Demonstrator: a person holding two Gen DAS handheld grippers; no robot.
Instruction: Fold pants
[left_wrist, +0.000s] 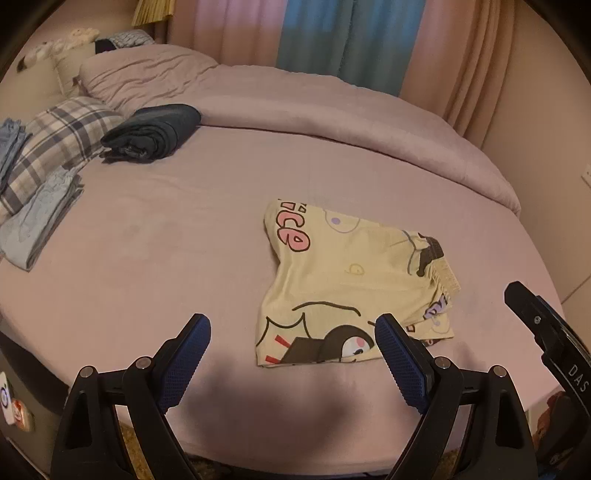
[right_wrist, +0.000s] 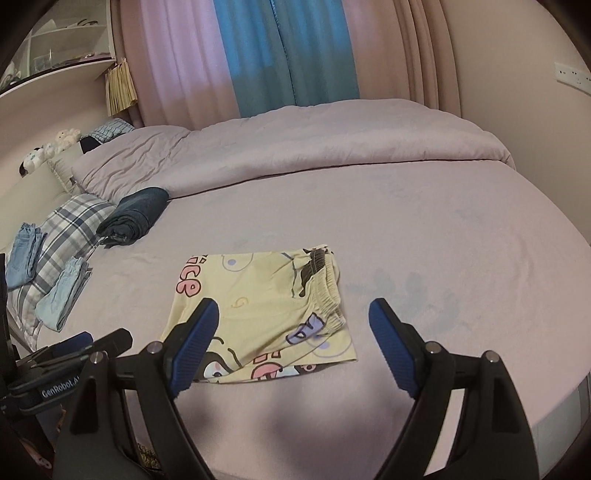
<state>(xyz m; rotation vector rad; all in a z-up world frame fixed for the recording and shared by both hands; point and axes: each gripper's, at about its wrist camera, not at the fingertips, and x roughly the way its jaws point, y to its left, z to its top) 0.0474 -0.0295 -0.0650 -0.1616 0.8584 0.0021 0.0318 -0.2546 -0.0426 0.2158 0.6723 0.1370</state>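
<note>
step: judging fold finished, checking neatness | left gripper (left_wrist: 291, 350) hanging spread, empty | right gripper (right_wrist: 291, 332) hanging spread, empty | pale yellow cartoon-print cotton pants (left_wrist: 347, 284) lying folded just ahead, below both | advice: square any loose waistband edges, pinching lightly.

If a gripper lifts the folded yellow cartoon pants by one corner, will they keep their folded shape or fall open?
The yellow pants look like thin, soft cloth lying flat on the bed sheet, so they would probably droop and unfold. The layers near the elastic waistband already sit loose and uneven, so they may slide apart. They seem light for their size.
</note>
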